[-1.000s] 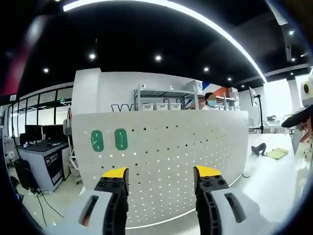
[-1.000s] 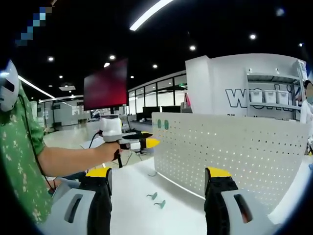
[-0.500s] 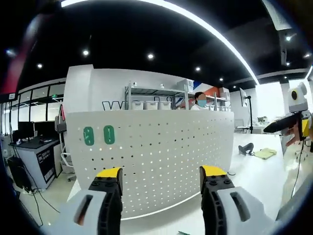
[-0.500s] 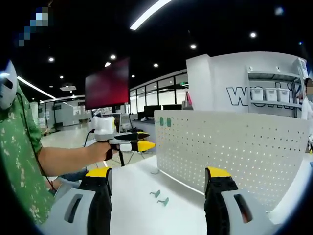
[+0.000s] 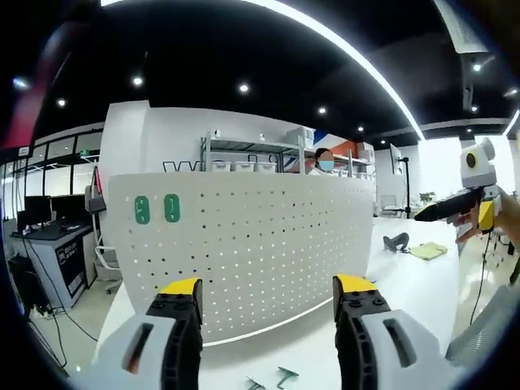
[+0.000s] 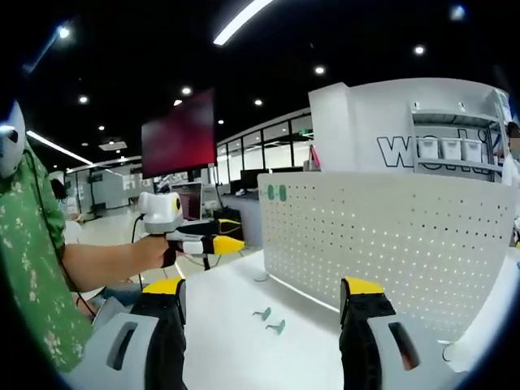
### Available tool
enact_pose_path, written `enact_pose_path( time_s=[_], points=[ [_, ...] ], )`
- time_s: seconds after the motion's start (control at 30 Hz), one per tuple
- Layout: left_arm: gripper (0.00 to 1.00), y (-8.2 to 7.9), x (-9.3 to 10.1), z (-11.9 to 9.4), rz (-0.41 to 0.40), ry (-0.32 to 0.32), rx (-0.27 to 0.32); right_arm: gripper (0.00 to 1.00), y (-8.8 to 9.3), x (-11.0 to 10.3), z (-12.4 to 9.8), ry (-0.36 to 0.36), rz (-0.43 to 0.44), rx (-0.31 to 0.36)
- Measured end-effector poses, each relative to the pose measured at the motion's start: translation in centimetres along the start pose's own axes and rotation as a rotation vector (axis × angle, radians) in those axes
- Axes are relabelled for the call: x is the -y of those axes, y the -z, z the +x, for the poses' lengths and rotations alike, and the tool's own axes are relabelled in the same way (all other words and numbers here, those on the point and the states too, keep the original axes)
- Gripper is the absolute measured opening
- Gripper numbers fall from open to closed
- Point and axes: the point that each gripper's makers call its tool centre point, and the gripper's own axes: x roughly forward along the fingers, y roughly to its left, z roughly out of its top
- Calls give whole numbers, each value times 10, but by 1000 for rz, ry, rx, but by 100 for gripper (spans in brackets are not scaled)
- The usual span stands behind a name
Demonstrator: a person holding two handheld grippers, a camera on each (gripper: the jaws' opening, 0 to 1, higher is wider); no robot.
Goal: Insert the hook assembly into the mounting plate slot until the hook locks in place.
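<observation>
1. Our left gripper (image 5: 266, 286) has its jaws spread apart with nothing between them, and our right gripper (image 6: 266, 286) is the same: both released, neither grasping a hook.
2. Compared with a second ago, the left gripper view has drawn back and dipped: the pegboard (image 5: 244, 244) sits further off, and the two hooks (image 5: 272, 379) on the table in front of it now come into sight at the bottom, between the jaws. We read this as lining up for the pick, which has not yet begun.
3. In the right gripper view the hooks (image 6: 270, 320) lie on the table (image 6: 236, 341) in front of the pegboard (image 6: 390, 244), close to each other and clear of its base.
4. Two green plates (image 5: 156, 209) sit on the pegboard near its upper left corner; likely the slot target.
5. The pegboard's foot is the hard edge; the table in front of it is bare around the hooks, so there is room to come down.
6. The left gripper (image 6: 203, 242) hovers left of the pegboard; the right gripper (image 5: 455, 203) hovers to its right, well apart.
</observation>
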Motion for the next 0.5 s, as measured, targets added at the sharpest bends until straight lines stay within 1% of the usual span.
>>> enact_pose_path(
  time_s=[0.17,0.33,0.5],
  points=[
    [67,6,10,-8,0,12,-10,79,3,-4,1,-8,4,-6],
    [66,12,15,-16,-10,15,-19,79,7,-6,1,-14,8,-13],
    [66,14,18,-25,-15,13,-21,79,12,-6,1,-17,15,-22]
  ],
)
